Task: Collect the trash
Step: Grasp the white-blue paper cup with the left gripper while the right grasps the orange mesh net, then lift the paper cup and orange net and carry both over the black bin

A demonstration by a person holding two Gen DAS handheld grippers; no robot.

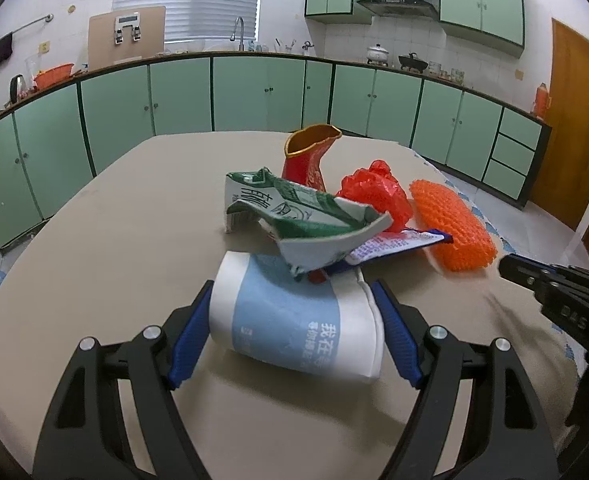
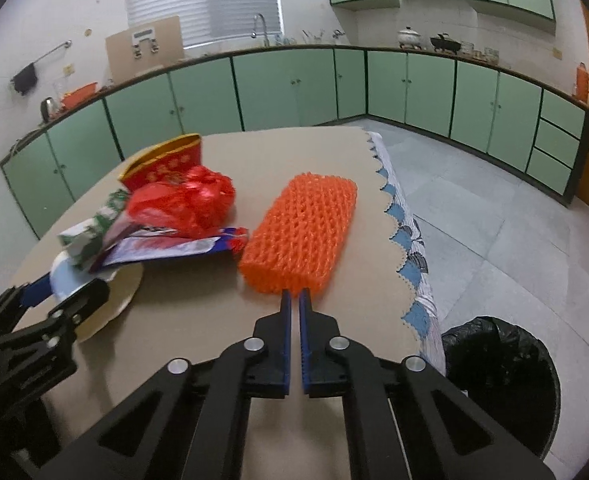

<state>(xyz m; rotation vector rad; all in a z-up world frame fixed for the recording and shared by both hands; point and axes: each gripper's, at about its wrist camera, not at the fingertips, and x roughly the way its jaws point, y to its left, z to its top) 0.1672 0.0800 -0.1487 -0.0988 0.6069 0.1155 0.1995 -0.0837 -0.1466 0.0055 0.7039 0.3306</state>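
A white and blue paper cup [image 1: 294,322] lies on its side on the table, and my left gripper [image 1: 294,300] has its blue pads against both sides of it. A crumpled green and white carton [image 1: 302,216] lies on the cup's far end, over a blue and white wrapper [image 1: 394,246]. Behind are a red plastic bag [image 1: 376,192] and a red and gold box [image 1: 310,156]. An orange foam net [image 2: 302,232] lies on the right. My right gripper [image 2: 295,294] is shut, its tips touching the net's near edge.
The tan table [image 2: 198,336] has a scalloped blue and white cloth edge [image 2: 410,264] on the right. A bin with a black liner [image 2: 502,380] stands on the floor below that edge. Green cabinets [image 1: 254,92] line the far walls.
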